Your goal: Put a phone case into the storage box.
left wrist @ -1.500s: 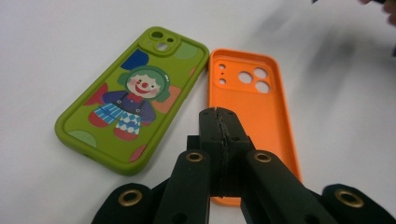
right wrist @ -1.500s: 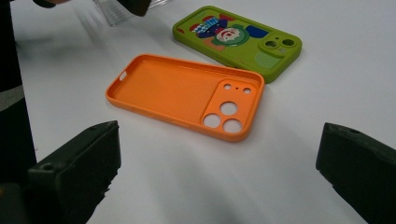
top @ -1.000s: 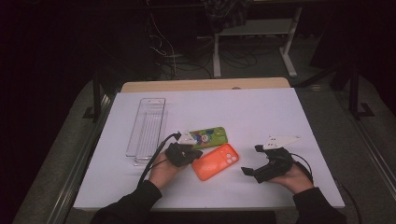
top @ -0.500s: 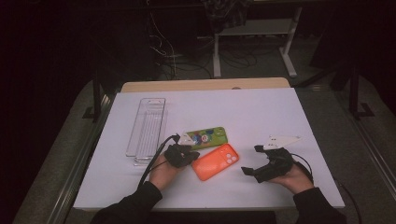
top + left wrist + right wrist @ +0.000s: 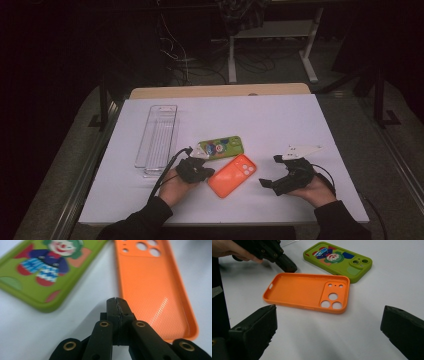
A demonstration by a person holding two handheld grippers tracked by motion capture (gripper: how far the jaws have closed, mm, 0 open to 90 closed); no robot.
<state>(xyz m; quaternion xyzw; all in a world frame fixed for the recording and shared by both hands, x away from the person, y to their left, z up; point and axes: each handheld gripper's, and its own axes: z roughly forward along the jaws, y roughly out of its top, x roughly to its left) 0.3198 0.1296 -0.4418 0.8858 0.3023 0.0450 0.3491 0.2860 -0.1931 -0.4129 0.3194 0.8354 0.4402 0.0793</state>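
Observation:
An orange phone case (image 5: 232, 175) lies hollow side up on the white table cover (image 5: 280, 120), its camera holes toward the far end. Just beyond it lies a green phone case (image 5: 220, 148) with a clown picture (image 5: 47, 262). My left gripper (image 5: 207, 173) rests on the table just left of the orange case (image 5: 152, 287); its jaws are pressed together, nothing between them (image 5: 117, 301). My right gripper (image 5: 269, 171) sits to the right of the orange case (image 5: 307, 291), jaws wide apart and empty (image 5: 328, 315). The right gripper view also shows the green case (image 5: 337, 260) and the left gripper (image 5: 288, 265).
A clear plastic tray (image 5: 156, 135) stands lengthwise at the left of the white cover. A bare wooden table edge (image 5: 220, 91) runs along the back. Dark floor, cables and a desk frame (image 5: 270, 55) lie beyond the table.

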